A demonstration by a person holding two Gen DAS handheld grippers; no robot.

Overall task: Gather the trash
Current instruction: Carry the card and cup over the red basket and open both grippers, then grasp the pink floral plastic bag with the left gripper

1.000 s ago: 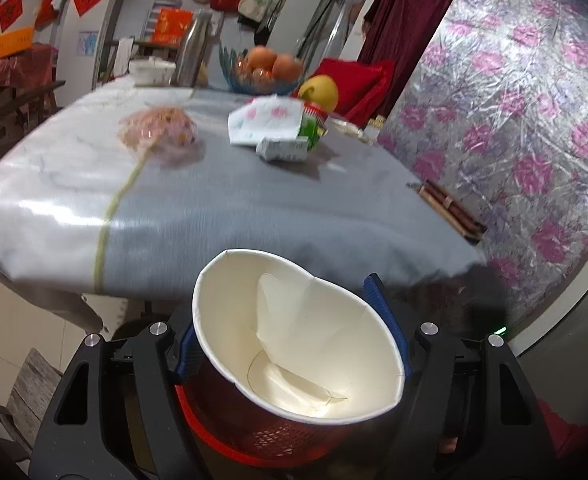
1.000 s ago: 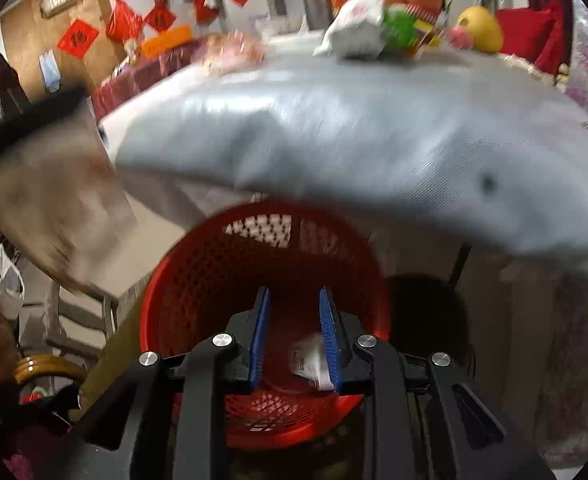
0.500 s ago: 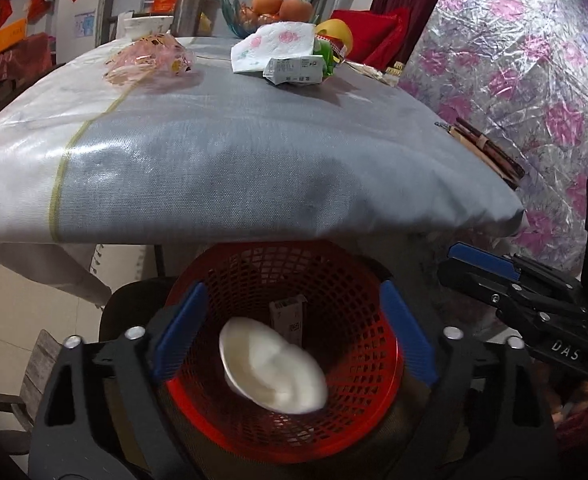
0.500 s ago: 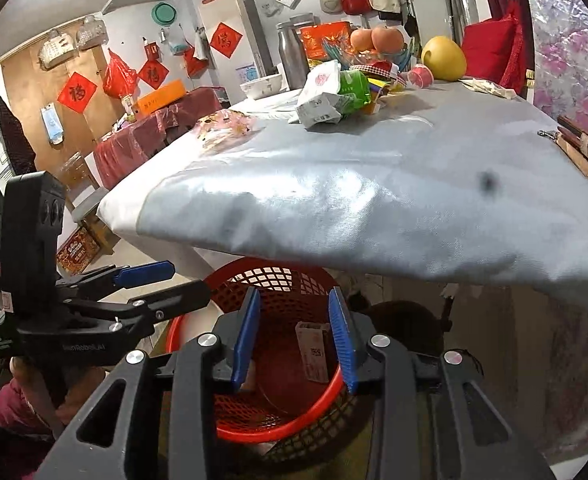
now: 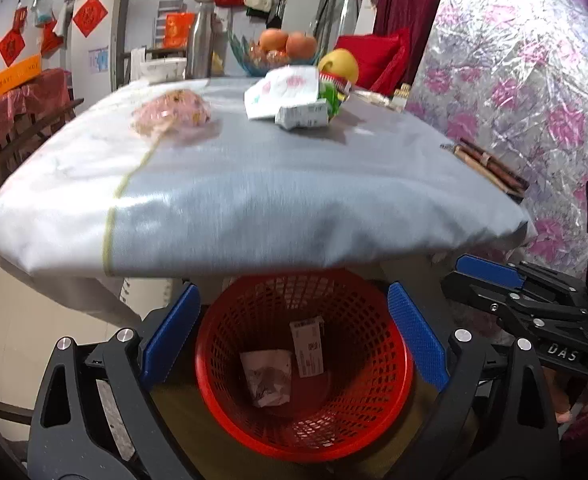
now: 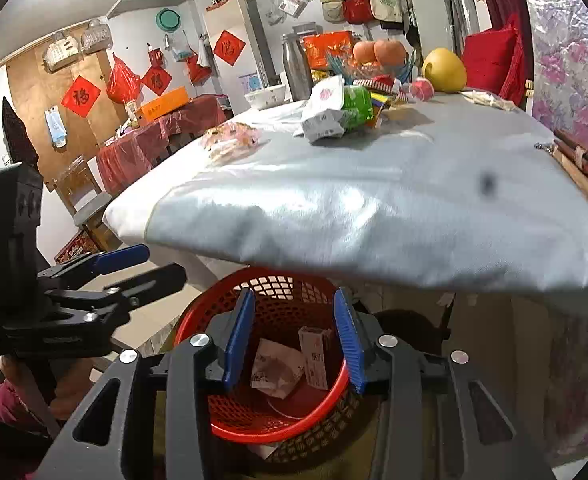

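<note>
Both claws hang empty over the red basket (image 5: 302,364) — left gripper (image 5: 294,332) wide, right gripper (image 6: 294,340) opening; next approach the crumpled white carton (image 5: 304,117) squarely.

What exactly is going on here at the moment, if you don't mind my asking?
A person is clearing trash from a table into a red basket below its edge. Both grippers hang over the basket holding nothing: the left gripper wide open, the right gripper opening. A crumpled paper and a small carton lie inside. More wrappers wait on the table.
</note>
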